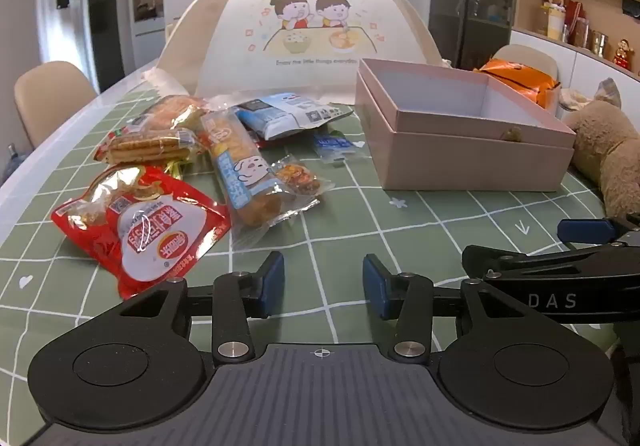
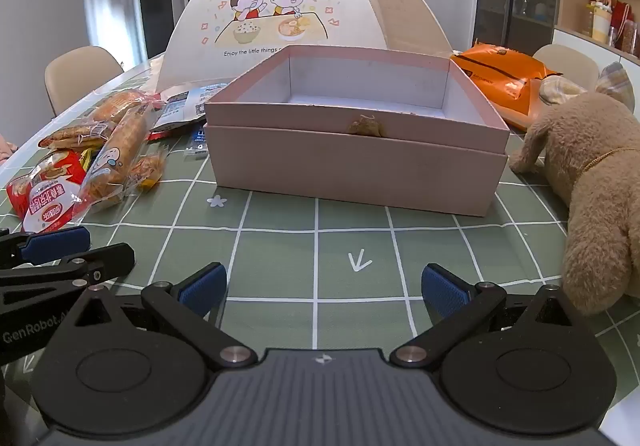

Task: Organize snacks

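Note:
A pile of snack packets lies left of an open pink box [image 1: 472, 154] [image 2: 360, 166] whose inside shows nothing. Nearest is a red packet [image 1: 140, 230] [image 2: 44, 198]; behind it are a long bread pack with a blue cartoon label [image 1: 244, 170] [image 2: 116, 162], a cracker pack [image 1: 148, 148], a blue-white pouch [image 1: 288, 116] and smaller sweets [image 1: 300, 176]. My left gripper [image 1: 323, 284] hovers over bare cloth in front of the pile, half open, nothing between its fingers. My right gripper [image 2: 323, 288] stands wide open and holds nothing, facing the box's front wall.
A domed white food cover [image 1: 316, 30] [image 2: 280, 10] stands behind the pile and box. A brown plush dog [image 2: 592, 190] [image 1: 608, 150] lies right of the box, an orange bag [image 2: 500, 78] behind it. Chairs stand at the edges of the green checked tablecloth [image 2: 320, 214].

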